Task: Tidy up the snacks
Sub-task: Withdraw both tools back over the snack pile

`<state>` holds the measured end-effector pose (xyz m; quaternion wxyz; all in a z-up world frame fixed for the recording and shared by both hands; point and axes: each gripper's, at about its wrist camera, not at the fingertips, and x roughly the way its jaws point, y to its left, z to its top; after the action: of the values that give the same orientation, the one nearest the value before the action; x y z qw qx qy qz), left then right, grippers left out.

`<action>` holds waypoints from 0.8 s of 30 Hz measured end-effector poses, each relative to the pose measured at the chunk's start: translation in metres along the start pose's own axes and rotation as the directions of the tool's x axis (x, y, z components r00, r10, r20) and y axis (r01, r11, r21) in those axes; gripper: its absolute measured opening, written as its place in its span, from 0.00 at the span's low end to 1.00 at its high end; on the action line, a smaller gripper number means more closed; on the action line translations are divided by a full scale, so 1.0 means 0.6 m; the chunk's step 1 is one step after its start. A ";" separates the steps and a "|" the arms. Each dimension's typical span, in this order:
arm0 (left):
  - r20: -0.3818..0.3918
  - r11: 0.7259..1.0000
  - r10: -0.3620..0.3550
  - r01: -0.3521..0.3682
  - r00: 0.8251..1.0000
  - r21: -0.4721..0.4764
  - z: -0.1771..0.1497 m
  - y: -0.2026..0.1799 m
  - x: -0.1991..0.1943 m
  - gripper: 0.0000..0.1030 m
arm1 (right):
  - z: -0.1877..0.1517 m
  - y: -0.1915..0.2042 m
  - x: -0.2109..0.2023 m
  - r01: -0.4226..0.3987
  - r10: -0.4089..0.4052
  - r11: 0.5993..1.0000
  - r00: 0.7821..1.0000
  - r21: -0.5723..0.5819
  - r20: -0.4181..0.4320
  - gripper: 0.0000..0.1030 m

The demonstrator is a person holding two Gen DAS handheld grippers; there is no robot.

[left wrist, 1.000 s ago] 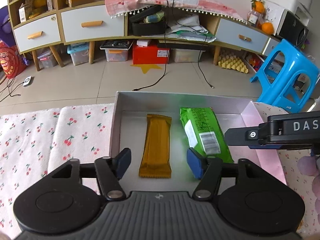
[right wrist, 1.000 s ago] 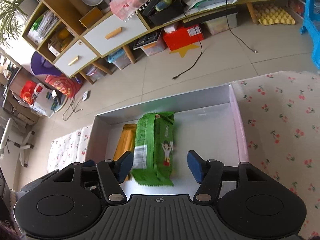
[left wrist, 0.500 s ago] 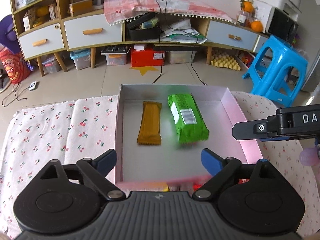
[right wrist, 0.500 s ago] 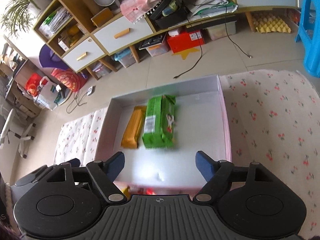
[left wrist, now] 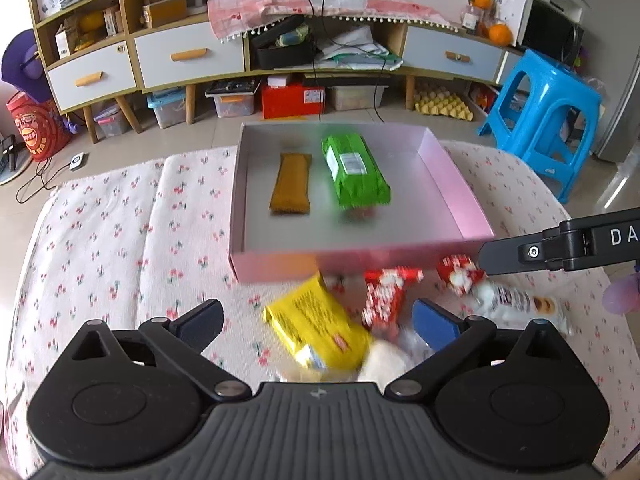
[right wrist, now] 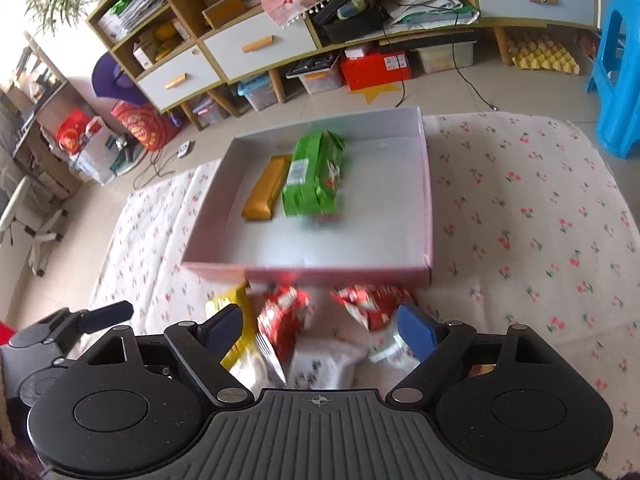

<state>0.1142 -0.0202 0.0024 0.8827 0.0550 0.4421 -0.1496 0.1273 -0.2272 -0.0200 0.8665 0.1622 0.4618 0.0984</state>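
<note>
Loose snack packets (left wrist: 320, 328) before the pink box (left wrist: 360, 262) — cherry-print cloth (left wrist: 120, 240) beneath

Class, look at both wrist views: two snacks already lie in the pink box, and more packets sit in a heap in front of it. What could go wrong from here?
1. The loose packets overlap: the yellow packet lies against a red packet, so a grab may catch two.
2. The left gripper and right gripper, jaws opening and empty, are above the same heap and might collide.
3. The pink box rim stands right behind the heap; a carried packet could snag it.
</note>
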 end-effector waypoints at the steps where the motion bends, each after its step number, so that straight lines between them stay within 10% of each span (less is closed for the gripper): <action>1: -0.005 1.000 0.002 -0.002 1.000 0.006 -0.005 -0.003 -0.002 0.98 | -0.007 -0.001 -0.004 0.002 -0.002 1.000 1.000 -0.006 0.001 0.84; 17: 0.045 0.998 -0.061 0.060 0.997 0.021 -0.093 -0.021 -0.027 0.99 | -0.107 -0.048 -0.026 -0.049 0.051 0.982 0.999 -0.184 0.006 0.87; 24: 0.011 0.973 -0.205 0.203 0.979 0.113 -0.137 -0.046 -0.022 0.95 | -0.138 -0.063 -0.011 -0.080 0.062 0.936 0.996 -0.341 -0.065 0.87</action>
<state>0.0352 -0.0246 -0.0356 0.8631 0.0568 0.4265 -0.2646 0.0556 -0.2488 -0.0722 0.8648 0.0223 0.4542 0.2129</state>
